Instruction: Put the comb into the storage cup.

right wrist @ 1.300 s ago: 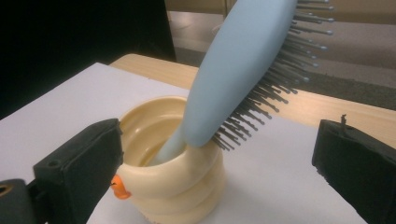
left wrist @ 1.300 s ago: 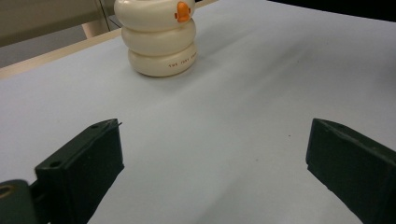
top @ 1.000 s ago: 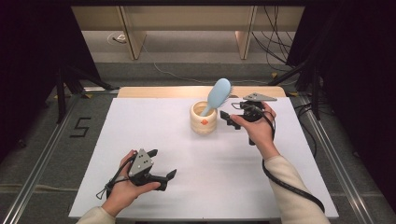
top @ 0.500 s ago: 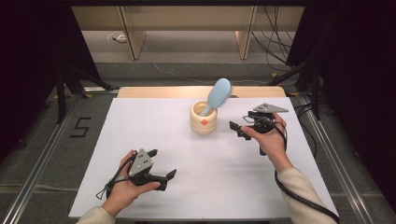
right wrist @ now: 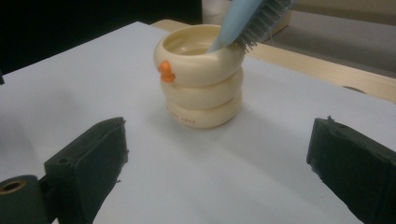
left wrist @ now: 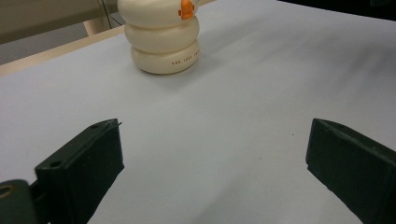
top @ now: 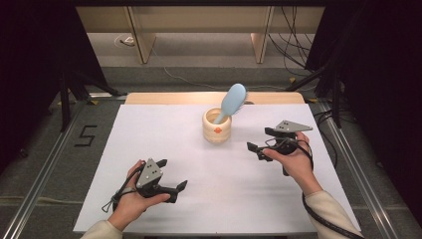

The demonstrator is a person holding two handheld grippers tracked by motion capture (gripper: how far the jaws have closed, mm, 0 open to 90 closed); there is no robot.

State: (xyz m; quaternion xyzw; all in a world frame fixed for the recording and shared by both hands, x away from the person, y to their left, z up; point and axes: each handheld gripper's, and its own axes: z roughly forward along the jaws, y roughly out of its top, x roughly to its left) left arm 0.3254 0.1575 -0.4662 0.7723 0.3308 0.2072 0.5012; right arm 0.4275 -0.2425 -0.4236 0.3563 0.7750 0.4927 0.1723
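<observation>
brush handle (top: 220, 118): hidden inside cup (top: 217, 133); brush head (right wrist: 261, 18): cut off by top edge

Two black jaws are seen rising from the bottom edge, set wide apart, and nothing is held between them. The left gripper (left wrist: 212, 163) is thus shown open above a white table surface (left wrist: 261, 88), on which only a few faint specks are found. Farther off, toward the top left, a cream cup (left wrist: 163, 39) made of stacked rounded rings is stood upright on that surface, well apart from the jaws. A small orange knob, possibly a duck figure, is fixed on its upper ring, and a line of tiny lettering, too small to be read, is printed on the lowest ring. The cup's rim is cut off by the top edge. Beyond the white surface, a pale wooden strip (left wrist: 42, 58) is seen at the left.
</observation>
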